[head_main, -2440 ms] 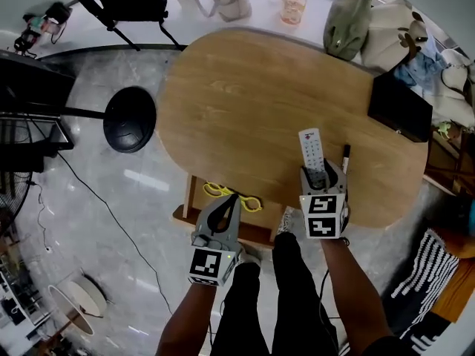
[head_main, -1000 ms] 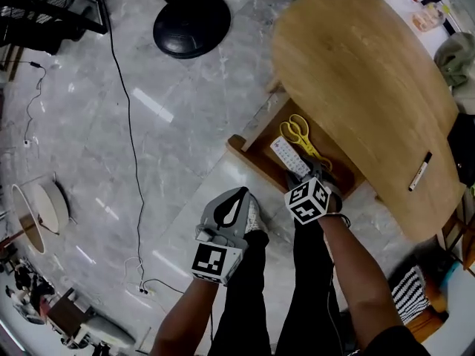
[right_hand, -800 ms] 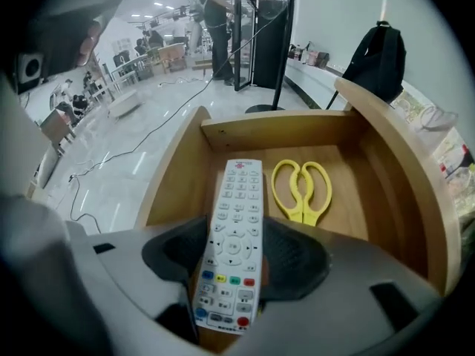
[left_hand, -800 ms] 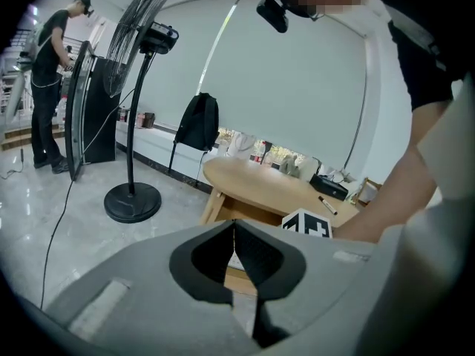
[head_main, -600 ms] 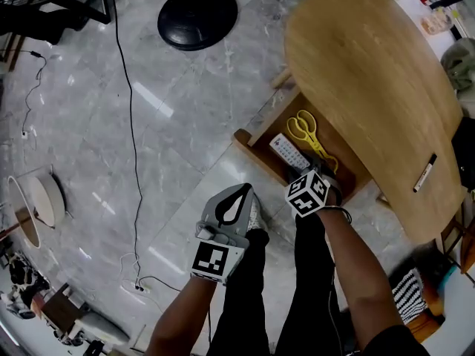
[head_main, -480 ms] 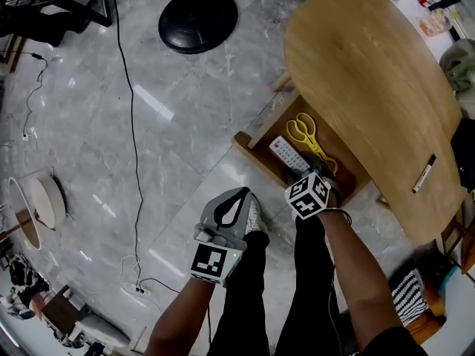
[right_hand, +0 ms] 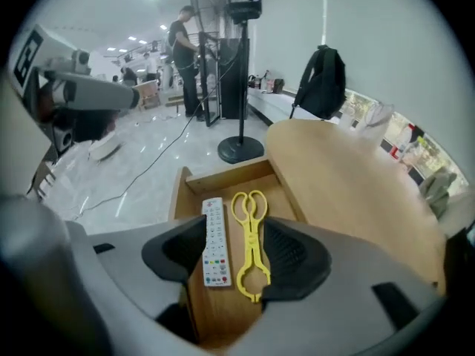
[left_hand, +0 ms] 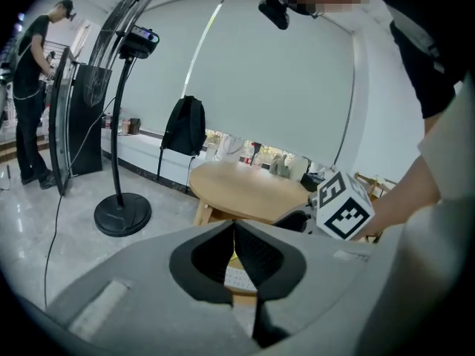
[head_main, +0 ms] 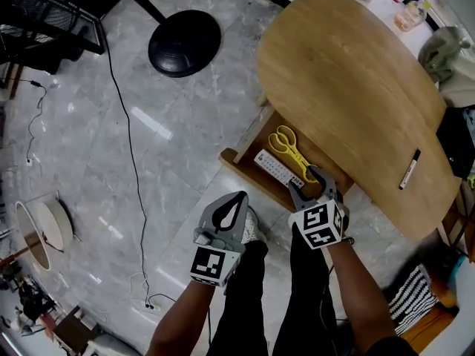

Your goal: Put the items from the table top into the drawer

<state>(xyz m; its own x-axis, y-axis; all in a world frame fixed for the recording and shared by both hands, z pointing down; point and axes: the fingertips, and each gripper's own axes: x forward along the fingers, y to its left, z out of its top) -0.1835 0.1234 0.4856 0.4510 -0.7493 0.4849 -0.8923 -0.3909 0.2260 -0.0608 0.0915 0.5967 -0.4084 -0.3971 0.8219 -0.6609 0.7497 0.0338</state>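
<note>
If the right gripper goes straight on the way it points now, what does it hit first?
Probably the remote or the yellow tongs beside it, lying in the open drawer below the right gripper; which comes first, I cannot tell.

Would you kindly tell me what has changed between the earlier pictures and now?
The remote, gripped on the table by the right gripper earlier, has been carried into the drawer and released beside the yellow scissors. The right gripper, now open and empty, has lifted away. The left gripper stayed shut and empty, and the marker remains on the table.
</note>
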